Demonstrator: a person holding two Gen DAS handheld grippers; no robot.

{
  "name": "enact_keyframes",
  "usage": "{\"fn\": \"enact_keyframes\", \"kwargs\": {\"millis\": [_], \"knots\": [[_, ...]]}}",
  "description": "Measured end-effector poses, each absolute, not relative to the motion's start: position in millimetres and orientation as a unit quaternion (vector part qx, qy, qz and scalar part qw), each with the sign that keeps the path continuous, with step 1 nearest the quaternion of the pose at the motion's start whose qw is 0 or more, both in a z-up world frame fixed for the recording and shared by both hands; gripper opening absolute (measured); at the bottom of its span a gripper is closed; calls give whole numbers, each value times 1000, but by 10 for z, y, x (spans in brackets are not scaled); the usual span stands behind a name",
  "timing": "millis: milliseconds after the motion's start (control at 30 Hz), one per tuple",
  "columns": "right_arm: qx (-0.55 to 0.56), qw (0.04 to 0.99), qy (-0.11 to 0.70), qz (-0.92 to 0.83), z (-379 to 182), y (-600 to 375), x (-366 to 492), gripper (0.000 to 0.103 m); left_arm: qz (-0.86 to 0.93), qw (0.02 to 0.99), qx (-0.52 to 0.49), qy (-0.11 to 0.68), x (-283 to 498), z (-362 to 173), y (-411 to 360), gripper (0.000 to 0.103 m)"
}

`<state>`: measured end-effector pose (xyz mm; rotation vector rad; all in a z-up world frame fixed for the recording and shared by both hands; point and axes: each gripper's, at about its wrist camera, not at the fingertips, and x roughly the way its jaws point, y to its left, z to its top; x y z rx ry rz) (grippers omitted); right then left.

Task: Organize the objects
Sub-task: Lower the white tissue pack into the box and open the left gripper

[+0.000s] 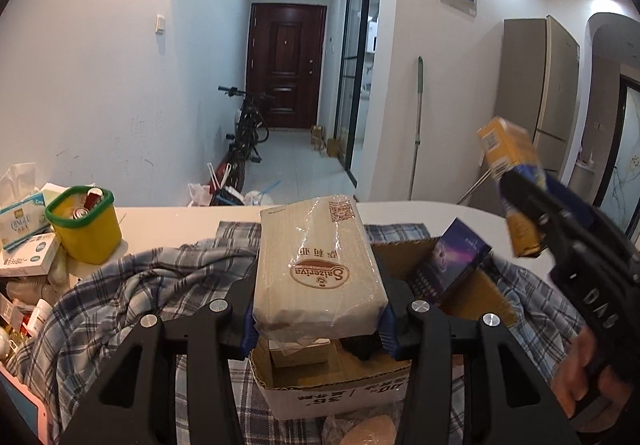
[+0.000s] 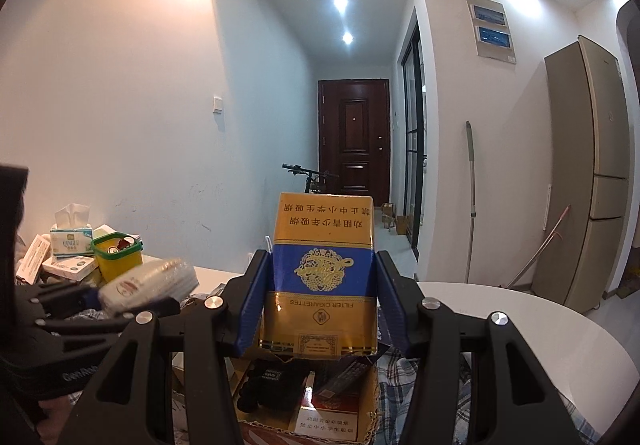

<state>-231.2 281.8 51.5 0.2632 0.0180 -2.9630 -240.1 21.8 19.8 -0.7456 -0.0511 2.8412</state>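
Low centre of the left wrist view, the left gripper pinches a wrapped tissue pack over an open cardboard box on plaid cloth. Only this view shows a purple box leaning inside and the right gripper at right edge. Right wrist view: right gripper pinches a yellow-blue cigarette carton above the same box; red carton and dark items inside, partly hidden. Left gripper blurred at lower left. Yellow tub upper left on table.
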Motion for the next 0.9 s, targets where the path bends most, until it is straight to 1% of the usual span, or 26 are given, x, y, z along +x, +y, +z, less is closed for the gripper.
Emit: {"fn": "enact_keyframes", "kwargs": {"millis": [167,333,633,767,800,833,900], "knots": [[97,85,3,-992,490,2820,-2329,51,953,92,-289,1,-2549,15,248,49],[103,87,7,-991,456,2800,-2326,51,944,104,-314,-1,-2656,-148,261,49],[107,89,14,-990,426,2786,-2331,51,941,95,-323,20,-2699,-256,325,49],[105,88,14,-991,429,2784,-2328,51,942,89,-321,37,-2686,-266,371,53],[104,88,15,-991,430,2785,-2329,51,943,87,-319,40,-2681,-259,375,55],[103,87,15,-991,431,2783,-2330,51,944,86,-317,42,-2676,-253,377,61],[103,87,15,-991,433,2786,-2333,51,943,86,-320,43,-2666,-240,386,65]]}}
